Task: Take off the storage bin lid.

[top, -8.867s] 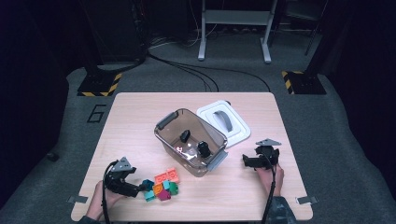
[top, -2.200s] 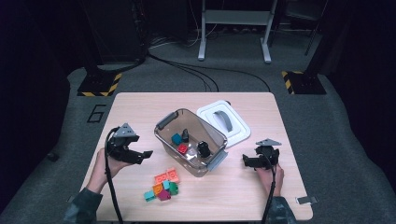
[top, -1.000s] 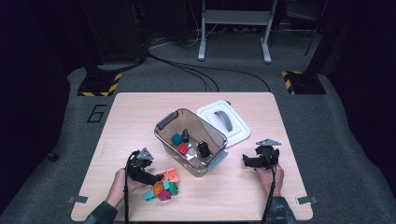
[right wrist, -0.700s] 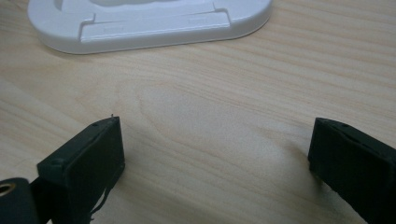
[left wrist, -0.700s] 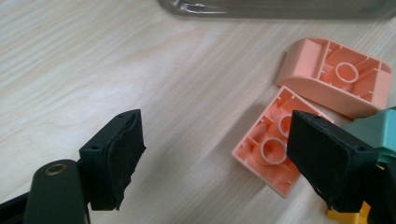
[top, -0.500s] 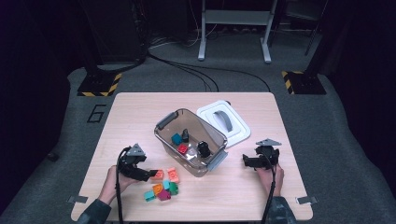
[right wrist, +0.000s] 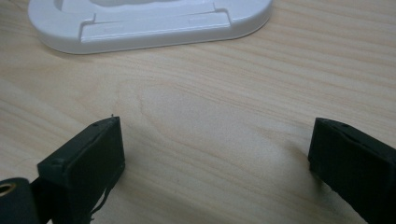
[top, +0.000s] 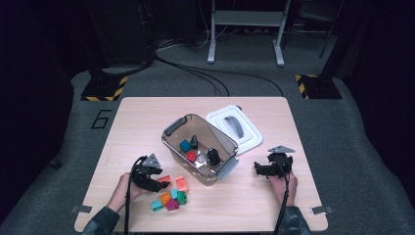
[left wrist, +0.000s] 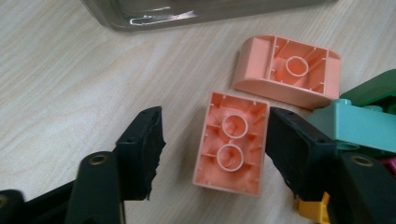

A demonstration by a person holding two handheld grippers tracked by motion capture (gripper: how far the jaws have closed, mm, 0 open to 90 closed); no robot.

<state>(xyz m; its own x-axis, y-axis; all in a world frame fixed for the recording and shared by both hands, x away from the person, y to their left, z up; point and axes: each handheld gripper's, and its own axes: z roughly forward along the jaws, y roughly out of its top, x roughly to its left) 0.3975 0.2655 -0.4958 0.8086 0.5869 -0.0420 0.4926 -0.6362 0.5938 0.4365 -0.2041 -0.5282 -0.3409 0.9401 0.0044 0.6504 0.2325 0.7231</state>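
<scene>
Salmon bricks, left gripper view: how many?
2. One brick lies studs-down between the left gripper jaws; a curved brick sits just beyond it, nearer the bin. More may hide under the pile.

Bin [top: 203, 147] and lid [top: 234, 129] blocked desk [top: 137, 117] centre; block pile [top: 171, 196] crowded near edge; left, right edges lay free.

Pale wooden table [top: 147, 117], clear bin [top: 172, 147], white lid [top: 247, 142], toy bricks [top: 169, 196] (clustered near front)

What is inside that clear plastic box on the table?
The clear box holds a teal brick, a red brick and two black pieces; anything beneath them is hidden.
</scene>
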